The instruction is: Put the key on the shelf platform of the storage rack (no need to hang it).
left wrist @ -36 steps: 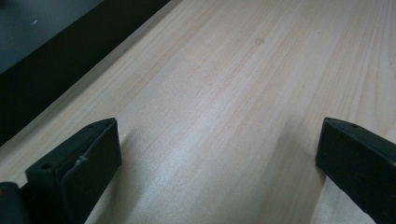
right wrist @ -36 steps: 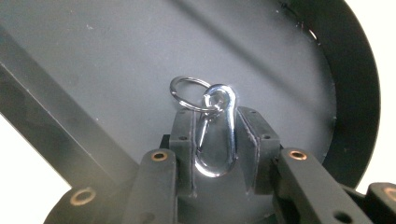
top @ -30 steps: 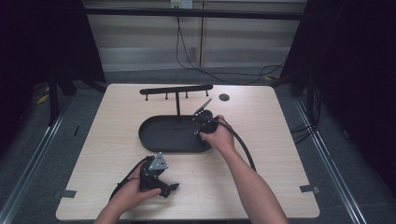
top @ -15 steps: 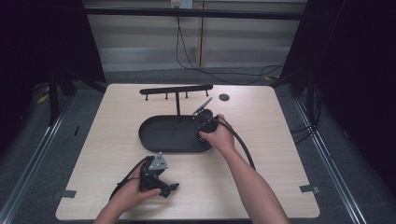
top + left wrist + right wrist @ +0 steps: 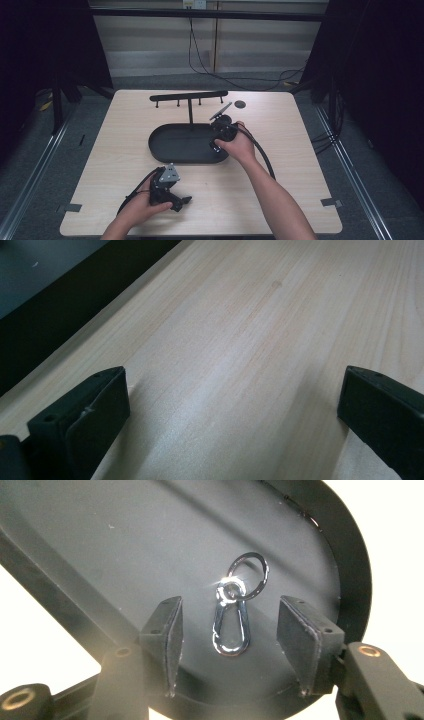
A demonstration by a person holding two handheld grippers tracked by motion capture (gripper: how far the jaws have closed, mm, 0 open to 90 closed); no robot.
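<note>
One carabiner clip (image 5: 230,626) with one key ring (image 5: 248,575) lies flat near the right end of the oval tray (image 5: 100,540), between your right gripper (image 5: 230,642)'s two pads (image 5: 172,635), untouched; its jaws have just been opening. Your left gripper (image 5: 232,410) gapes wide, empty, over the table (image 5: 240,315)'s front edge.

A light wooden table (image 5: 280,185) with pale grain and rounded corners carries everything. Near its middle lies a flat black oval tray (image 5: 175,145) with a low rim; from the tray's far side a thin post rises to a black crossbar with short pegs (image 5: 189,96) (whether the post stands in the tray or just behind it cannot be told). A small dark round disc (image 5: 240,104) lies on the wood near the far edge, right of the crossbar.
</note>
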